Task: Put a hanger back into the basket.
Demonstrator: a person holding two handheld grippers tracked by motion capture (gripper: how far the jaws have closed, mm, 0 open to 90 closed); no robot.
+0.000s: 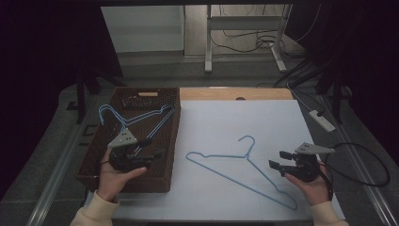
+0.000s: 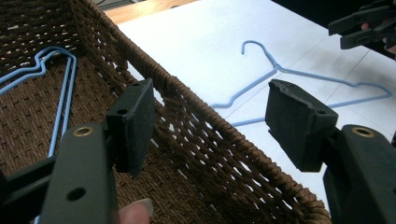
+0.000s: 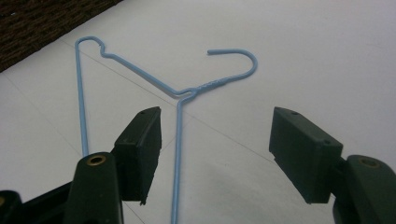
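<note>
A blue wire hanger (image 1: 246,157) lies flat on the white sheet (image 1: 235,122), hook toward the back. Two more blue hangers (image 1: 146,117) lie in the brown wicker basket (image 1: 175,136) at the left. My left gripper (image 1: 149,148) hovers over the basket's near right part, open and empty; in the left gripper view the jaws (image 2: 210,107) straddle the basket rim (image 2: 187,100) from above, with a basket hanger (image 2: 56,84) to the left. My right gripper (image 1: 278,159) stands open just right of the table hanger; the hanger's wire (image 3: 187,91) runs up between its jaws (image 3: 215,140), untouched.
A wooden strip (image 1: 235,94) borders the sheet at the back. A white power strip (image 1: 322,120) and cables lie off the right edge. A metal frame's legs (image 1: 208,47) stand on the floor beyond. The right gripper (image 2: 364,23) appears far off in the left gripper view.
</note>
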